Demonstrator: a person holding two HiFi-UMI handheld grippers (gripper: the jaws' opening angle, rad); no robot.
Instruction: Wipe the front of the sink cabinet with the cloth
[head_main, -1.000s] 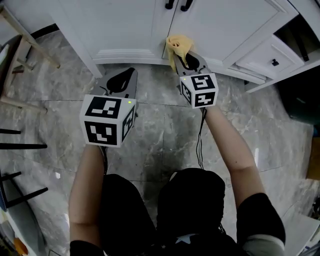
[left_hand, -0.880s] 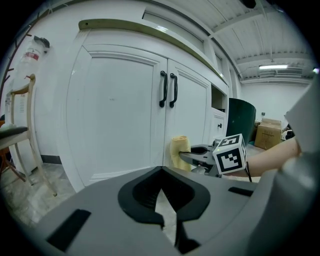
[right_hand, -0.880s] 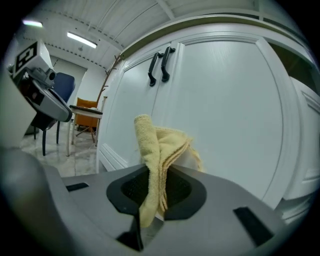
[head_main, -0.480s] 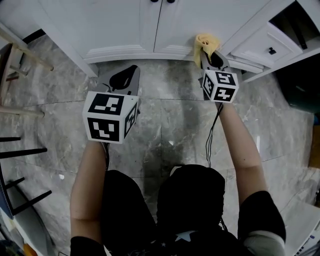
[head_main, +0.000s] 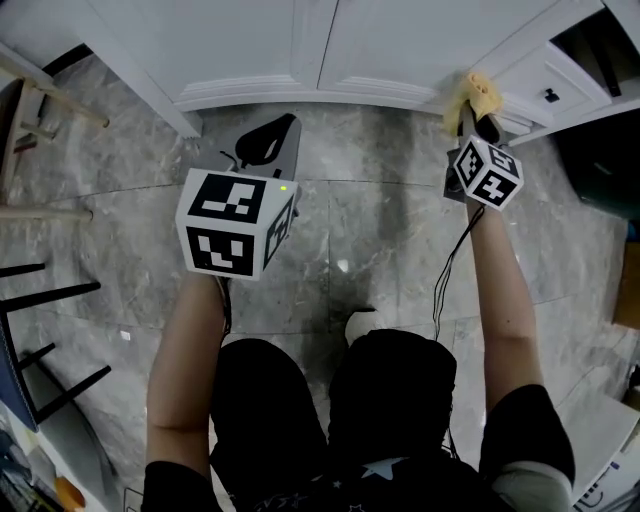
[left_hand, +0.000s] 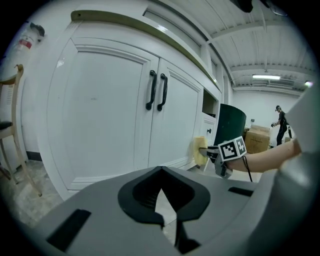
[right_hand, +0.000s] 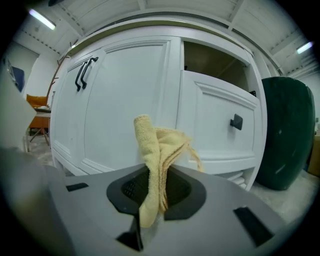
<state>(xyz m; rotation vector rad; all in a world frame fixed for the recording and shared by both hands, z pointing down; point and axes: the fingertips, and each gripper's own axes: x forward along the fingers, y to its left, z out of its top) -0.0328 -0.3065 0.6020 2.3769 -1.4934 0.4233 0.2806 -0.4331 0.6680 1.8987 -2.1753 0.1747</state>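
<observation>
The yellow cloth (head_main: 478, 94) is bunched against the lower right corner of the white sink cabinet (head_main: 320, 40), beside the drawer unit. My right gripper (head_main: 478, 122) is shut on it. In the right gripper view the cloth (right_hand: 156, 150) stands up out of the gripper (right_hand: 152, 210), in front of the strip between the cabinet door (right_hand: 130, 100) and the drawer (right_hand: 220, 130). My left gripper (head_main: 268, 140) hovers over the floor before the left door, shut and empty. The left gripper view shows the left gripper (left_hand: 167, 226), the door handles (left_hand: 156, 90) and, past them, the cloth (left_hand: 200, 150).
A dark green bin (right_hand: 290, 135) stands right of the drawer unit. Wooden chair legs (head_main: 45, 100) and black legs (head_main: 40, 290) are at the left on the grey marble floor (head_main: 380, 240). A cardboard box (left_hand: 257, 137) and a person (left_hand: 281, 120) are far off.
My right gripper has carried the cloth rightwards along the cabinet's lower front, from the seam between the doors to the right corner. The left gripper has barely shifted.
</observation>
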